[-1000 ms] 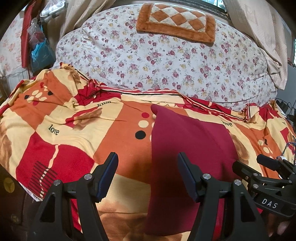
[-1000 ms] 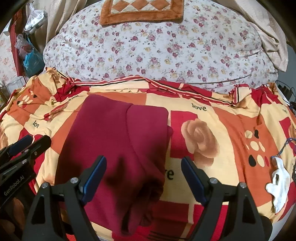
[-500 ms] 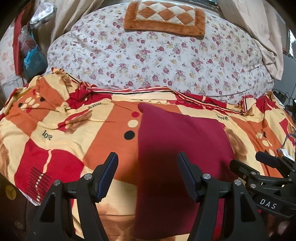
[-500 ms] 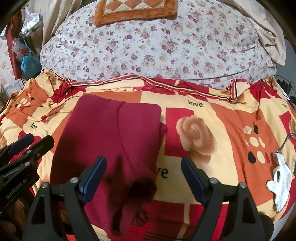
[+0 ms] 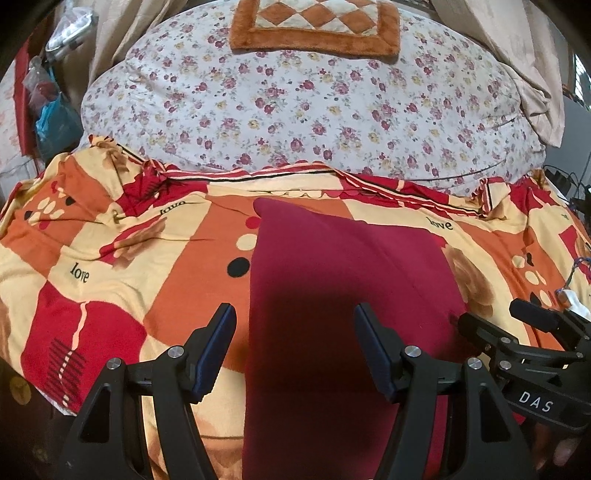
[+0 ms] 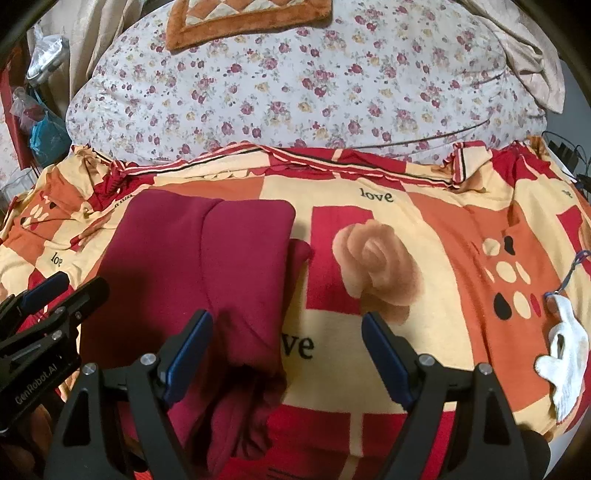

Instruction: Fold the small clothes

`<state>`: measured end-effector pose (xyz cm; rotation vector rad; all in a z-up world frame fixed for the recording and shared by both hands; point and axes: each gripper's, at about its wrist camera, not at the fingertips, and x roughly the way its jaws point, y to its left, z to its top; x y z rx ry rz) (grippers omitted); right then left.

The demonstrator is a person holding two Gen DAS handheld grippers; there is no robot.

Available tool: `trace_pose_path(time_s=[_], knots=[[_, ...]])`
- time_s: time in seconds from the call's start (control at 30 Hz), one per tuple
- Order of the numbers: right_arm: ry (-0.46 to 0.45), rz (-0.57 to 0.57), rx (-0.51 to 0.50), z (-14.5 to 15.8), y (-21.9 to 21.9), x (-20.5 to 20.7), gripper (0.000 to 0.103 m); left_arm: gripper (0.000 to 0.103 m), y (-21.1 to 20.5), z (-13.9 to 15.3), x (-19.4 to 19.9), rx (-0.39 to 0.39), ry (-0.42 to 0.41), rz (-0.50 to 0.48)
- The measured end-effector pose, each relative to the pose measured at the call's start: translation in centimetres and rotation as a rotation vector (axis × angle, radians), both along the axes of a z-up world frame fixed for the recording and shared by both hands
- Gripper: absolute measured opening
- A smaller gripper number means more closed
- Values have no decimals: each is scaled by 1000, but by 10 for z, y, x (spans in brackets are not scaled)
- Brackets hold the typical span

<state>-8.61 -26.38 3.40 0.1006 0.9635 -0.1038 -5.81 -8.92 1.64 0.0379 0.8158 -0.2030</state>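
The bed (image 5: 332, 110) is covered at its far end by a white floral sheet, on which a brown checked mat (image 5: 314, 26) is laid. Its near end is spread with a red, orange and cream blanket (image 6: 424, 236). On this blanket a folded maroon garment (image 6: 207, 266) is laid toward the left edge, and a small white object (image 6: 565, 354) near the right edge.

Left claw (image 5: 295, 345) and right claw (image 6: 287, 349) side by side, tilted downward, jaws wide apart, empty.

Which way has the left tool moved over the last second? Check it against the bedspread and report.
Yes. The left tool moved right: the bedspread's black dot slid left in its view, toward the left finger.
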Motion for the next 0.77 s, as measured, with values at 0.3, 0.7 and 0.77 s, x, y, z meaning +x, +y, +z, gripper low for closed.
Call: trace_pose_path(time_s=[0.3, 0.7, 0.77], knots=[[0, 23, -8, 1, 10, 6, 86, 46, 8, 1, 5, -4, 0, 14], [5, 45, -19, 1, 17, 10, 86, 46, 11, 2, 8, 3, -26, 12], [2, 43, -18, 1, 17, 10, 86, 46, 12, 1, 9, -5, -20, 14]])
